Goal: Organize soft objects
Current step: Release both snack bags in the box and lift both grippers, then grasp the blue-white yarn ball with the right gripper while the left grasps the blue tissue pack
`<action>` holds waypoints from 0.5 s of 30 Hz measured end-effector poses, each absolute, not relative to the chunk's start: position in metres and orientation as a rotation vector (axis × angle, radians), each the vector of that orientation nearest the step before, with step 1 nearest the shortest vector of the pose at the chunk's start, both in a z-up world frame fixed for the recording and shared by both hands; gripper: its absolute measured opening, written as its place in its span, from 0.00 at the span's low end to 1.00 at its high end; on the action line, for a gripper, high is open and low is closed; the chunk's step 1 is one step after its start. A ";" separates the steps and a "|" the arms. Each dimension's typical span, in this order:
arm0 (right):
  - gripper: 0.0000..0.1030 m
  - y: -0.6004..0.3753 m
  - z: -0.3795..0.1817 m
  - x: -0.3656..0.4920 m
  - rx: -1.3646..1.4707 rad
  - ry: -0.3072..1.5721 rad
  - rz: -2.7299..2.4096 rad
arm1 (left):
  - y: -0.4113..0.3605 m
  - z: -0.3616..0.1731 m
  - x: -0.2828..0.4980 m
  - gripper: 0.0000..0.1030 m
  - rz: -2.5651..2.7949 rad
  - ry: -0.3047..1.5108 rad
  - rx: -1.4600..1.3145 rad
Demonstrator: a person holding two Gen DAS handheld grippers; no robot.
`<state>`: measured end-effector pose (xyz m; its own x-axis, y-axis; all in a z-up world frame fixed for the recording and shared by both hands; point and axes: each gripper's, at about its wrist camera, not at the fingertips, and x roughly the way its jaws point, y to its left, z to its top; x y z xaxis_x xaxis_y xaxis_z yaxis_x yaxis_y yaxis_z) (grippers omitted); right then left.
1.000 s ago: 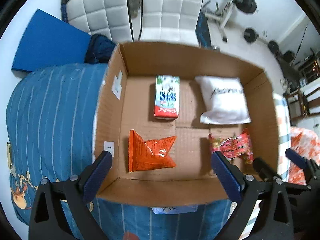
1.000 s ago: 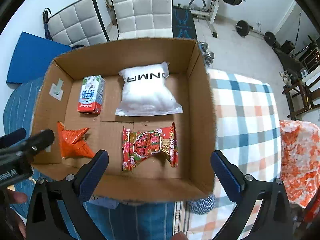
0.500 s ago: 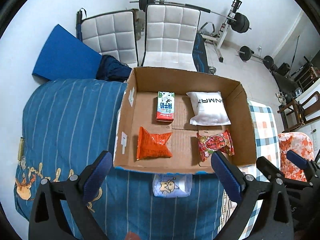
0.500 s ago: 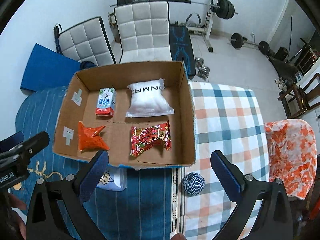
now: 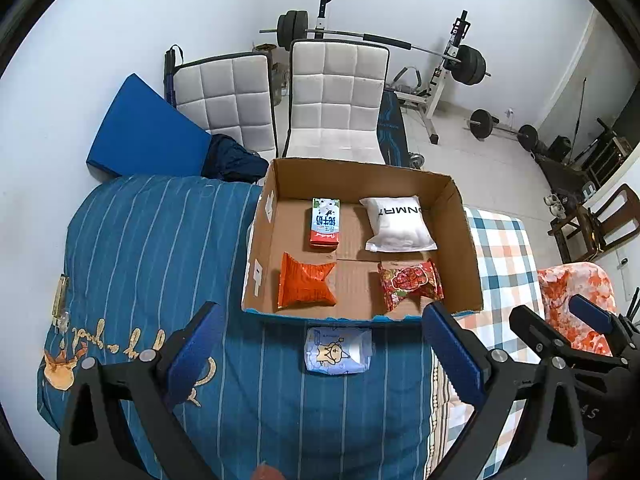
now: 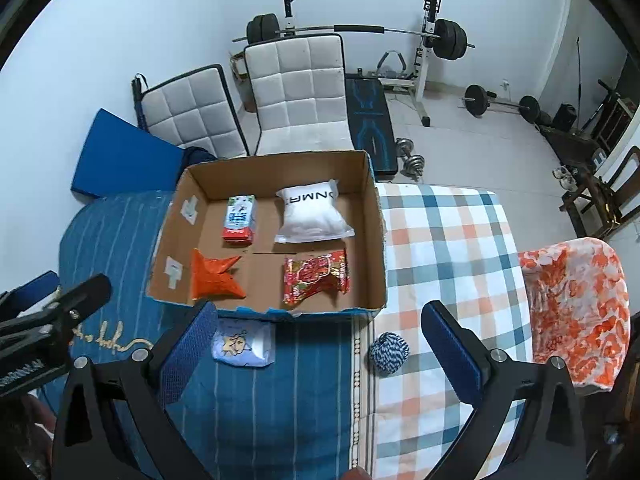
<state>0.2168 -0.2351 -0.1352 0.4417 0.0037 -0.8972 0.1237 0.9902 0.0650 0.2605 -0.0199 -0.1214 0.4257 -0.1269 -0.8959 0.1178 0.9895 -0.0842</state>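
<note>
Both grippers — left (image 5: 320,344), right (image 6: 316,344) — spread wide, empty, above the striped bedding. Inside the corrugated cardboard box (image 6: 376,240): crinkly orange packet (image 5: 304,284), puffy white pouch (image 5: 398,224). Just outside — glossy tissue pack (image 6: 244,346), round yarn ball (image 6: 389,352).

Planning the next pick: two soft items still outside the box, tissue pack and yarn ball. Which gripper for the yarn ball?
Probably right. The yarn ball lies between the right gripper fingers' span, open and empty. It's hidden in the left wrist view; the left gripper frames the tissue pack.

home gym room, barbell rack (image 6: 428,36), bedding (image 5: 152,248)
</note>
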 end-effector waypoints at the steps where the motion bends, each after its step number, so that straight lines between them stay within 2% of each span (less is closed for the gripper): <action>1: 1.00 -0.235 -0.134 0.215 0.126 1.110 -0.072 | -0.020 -0.120 0.258 0.99 -0.153 1.117 -0.007; 8: 1.00 -0.255 -0.145 0.212 0.173 1.144 -0.091 | -0.024 -0.128 0.250 0.99 -0.164 1.155 -0.018; 15: 1.00 -0.314 -0.219 0.218 0.236 1.294 -0.186 | -0.027 -0.177 0.257 0.99 -0.137 1.251 0.015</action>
